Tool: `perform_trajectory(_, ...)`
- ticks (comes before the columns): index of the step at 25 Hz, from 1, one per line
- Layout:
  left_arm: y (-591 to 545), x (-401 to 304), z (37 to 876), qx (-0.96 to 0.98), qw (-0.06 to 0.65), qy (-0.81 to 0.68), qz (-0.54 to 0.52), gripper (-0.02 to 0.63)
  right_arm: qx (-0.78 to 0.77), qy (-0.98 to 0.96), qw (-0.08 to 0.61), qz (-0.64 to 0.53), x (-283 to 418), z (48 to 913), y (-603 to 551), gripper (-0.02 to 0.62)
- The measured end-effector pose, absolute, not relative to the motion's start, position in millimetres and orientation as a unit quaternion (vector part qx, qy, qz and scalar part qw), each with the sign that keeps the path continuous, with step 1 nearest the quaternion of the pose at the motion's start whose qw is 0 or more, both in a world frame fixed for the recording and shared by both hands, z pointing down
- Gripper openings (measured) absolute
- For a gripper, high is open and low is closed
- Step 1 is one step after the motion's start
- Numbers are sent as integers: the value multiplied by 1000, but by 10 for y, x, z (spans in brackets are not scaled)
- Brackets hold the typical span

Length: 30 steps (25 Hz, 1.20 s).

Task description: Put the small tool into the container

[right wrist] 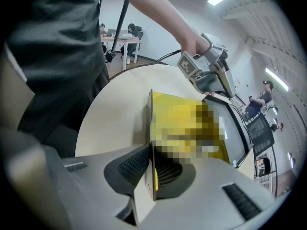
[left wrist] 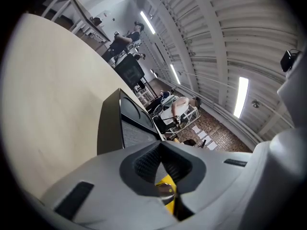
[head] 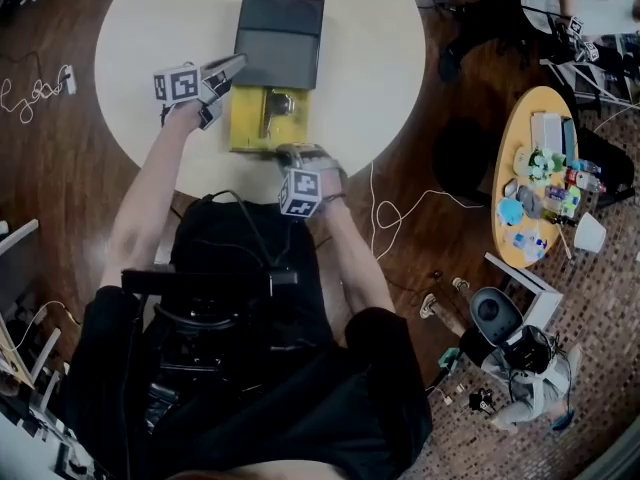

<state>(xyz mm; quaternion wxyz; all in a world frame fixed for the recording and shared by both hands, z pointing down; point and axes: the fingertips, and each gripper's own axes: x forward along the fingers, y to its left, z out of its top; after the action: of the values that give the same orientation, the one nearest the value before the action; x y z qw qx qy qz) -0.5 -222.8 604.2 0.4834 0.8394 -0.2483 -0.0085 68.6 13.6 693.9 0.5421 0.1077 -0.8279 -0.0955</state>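
We see the small metal tool [head: 272, 106] lying inside the open yellow box [head: 246, 126], centre top of the head view, on the round cream table [head: 370, 58]. Our left gripper [left wrist: 165, 178] is clamped on the box's left rim beside its dark grey lid [head: 280, 38]; our right gripper [right wrist: 152, 174] pinches the near wall

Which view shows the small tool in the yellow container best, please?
The head view: the small tool lies inside the yellow container. The right gripper view blurs it; the left gripper view shows only yellow.
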Motion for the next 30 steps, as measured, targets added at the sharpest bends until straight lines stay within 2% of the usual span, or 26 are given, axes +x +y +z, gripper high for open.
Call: perform_trajectory(30,-2231,-3,6049,831,492,-258,-8,2,139,-832,531,-82,653,6894,-363,41)
